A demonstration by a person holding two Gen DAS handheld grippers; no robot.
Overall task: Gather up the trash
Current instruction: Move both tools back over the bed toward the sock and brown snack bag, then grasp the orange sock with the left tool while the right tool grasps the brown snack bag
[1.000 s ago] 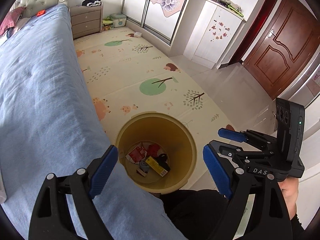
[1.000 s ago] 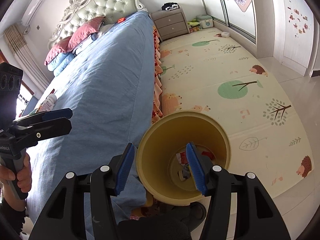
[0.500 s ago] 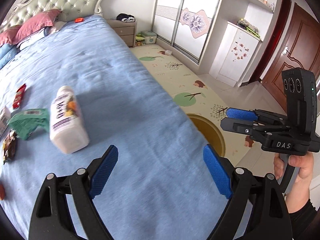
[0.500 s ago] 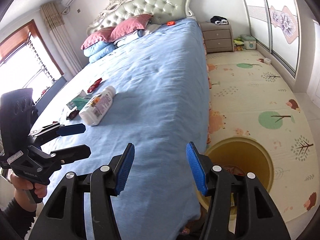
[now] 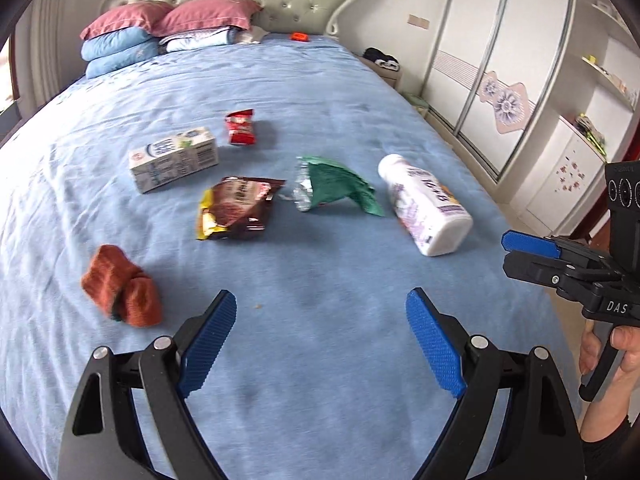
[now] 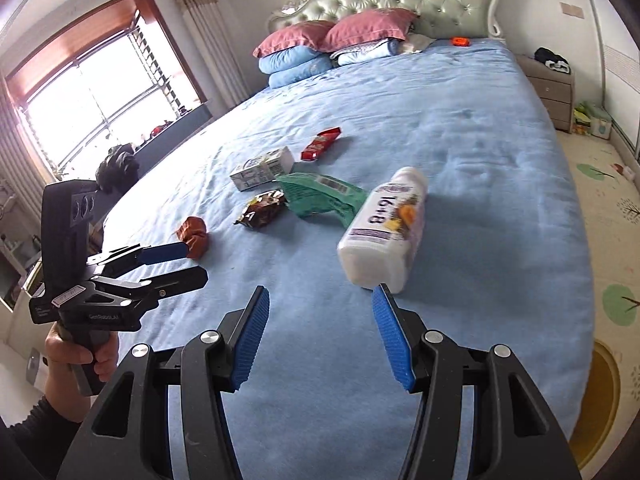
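Both tongs, left [image 5: 320,344] and right [image 6: 320,336], hang apart and empty above the blue bed [image 5: 320,80]. Trash lies mid-bed: a white bottle [image 5: 426,204] (on its side), green wrapper [image 5: 340,188] beside it, carton [image 5: 174,158] farther off.

Two handheld grippers: black frames, silver screw heads, blue ribbed fingers [image 5: 434,344]. Left gripper [image 6: 172,262]: white label on body. Right gripper [image 5: 520,254]: "DAS" lettering. Black box cameras on top. Dark sleeves at the wrists.
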